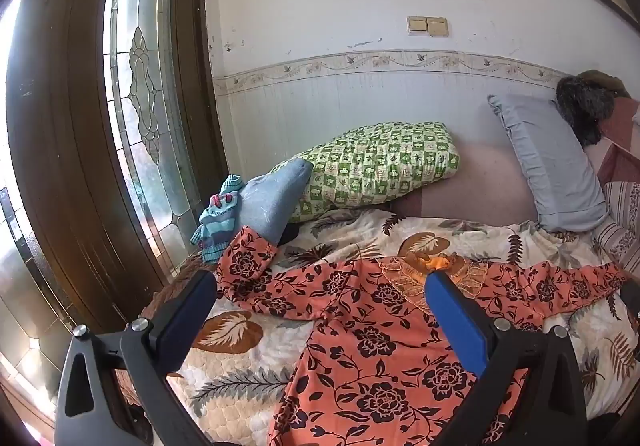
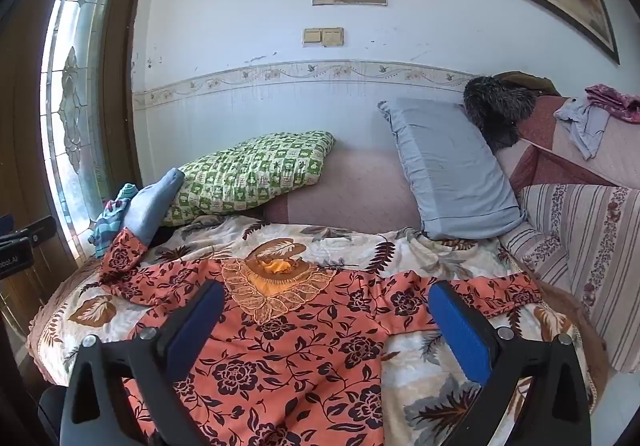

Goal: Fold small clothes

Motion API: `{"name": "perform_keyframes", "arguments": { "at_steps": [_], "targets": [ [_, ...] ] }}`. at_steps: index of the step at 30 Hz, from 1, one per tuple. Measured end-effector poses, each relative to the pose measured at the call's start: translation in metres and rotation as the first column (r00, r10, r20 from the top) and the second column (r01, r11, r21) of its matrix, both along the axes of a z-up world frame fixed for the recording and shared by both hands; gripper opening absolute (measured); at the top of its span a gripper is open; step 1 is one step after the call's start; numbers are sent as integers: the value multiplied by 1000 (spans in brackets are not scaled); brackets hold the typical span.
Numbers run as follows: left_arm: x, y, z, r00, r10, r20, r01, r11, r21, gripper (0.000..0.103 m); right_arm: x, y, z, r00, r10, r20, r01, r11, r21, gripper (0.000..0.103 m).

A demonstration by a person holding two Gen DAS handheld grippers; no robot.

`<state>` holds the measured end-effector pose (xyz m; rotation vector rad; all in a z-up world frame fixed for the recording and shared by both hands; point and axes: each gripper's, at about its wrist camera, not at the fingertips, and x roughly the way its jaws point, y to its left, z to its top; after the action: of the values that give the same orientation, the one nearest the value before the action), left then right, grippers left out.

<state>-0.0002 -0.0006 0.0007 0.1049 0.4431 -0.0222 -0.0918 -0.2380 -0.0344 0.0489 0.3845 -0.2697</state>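
An orange top with dark flowers (image 1: 360,342) lies spread flat on the leaf-print bedspread (image 1: 240,378), sleeves out to both sides, lace neckline (image 1: 404,278) toward the wall. My left gripper (image 1: 320,286) is open and empty, hovering over the garment's left half. In the right wrist view the same top (image 2: 304,358) lies below my right gripper (image 2: 326,294), which is open and empty above its chest and right sleeve (image 2: 492,294). The left sleeve cuff (image 2: 120,250) reaches the pile at the bed's left end.
A blue garment (image 1: 272,202) and a striped teal one (image 1: 218,222) lie at the left end beside a green checked pillow (image 1: 372,166). A grey pillow (image 1: 552,166) leans on the wall. A striped sofa arm (image 2: 580,246) bounds the right. A glazed wooden door (image 1: 136,106) stands left.
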Motion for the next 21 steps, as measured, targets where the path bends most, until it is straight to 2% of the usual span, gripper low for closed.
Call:
{"name": "perform_keyframes", "arguments": {
  "at_steps": [3, 6, 12, 13, 21],
  "targets": [
    [0, -6, -1, 1000, -1, 11, 1, 1000, 31, 103, 0, 1, -1, 1000, -3, 8, 3, 1000, -2, 103],
    [-1, -7, 0, 1000, 1, 23, -2, 1000, 24, 103, 1, -2, -3, 1000, -9, -4, 9, 1000, -4, 103],
    [3, -7, -4, 1000, -1, -11, 1, 1000, 6, 103, 0, -6, -6, 1000, -26, -15, 26, 999, -24, 103],
    [6, -3, -13, 1000, -7, -20, 7, 1000, 4, 103, 0, -6, -7, 999, -30, -18, 30, 999, -24, 103],
    [13, -4, -24, 998, -15, -54, 16, 1000, 3, 103, 8, -1, -12, 997, -56, -50, 54, 998, -35, 103]
  ]
}}
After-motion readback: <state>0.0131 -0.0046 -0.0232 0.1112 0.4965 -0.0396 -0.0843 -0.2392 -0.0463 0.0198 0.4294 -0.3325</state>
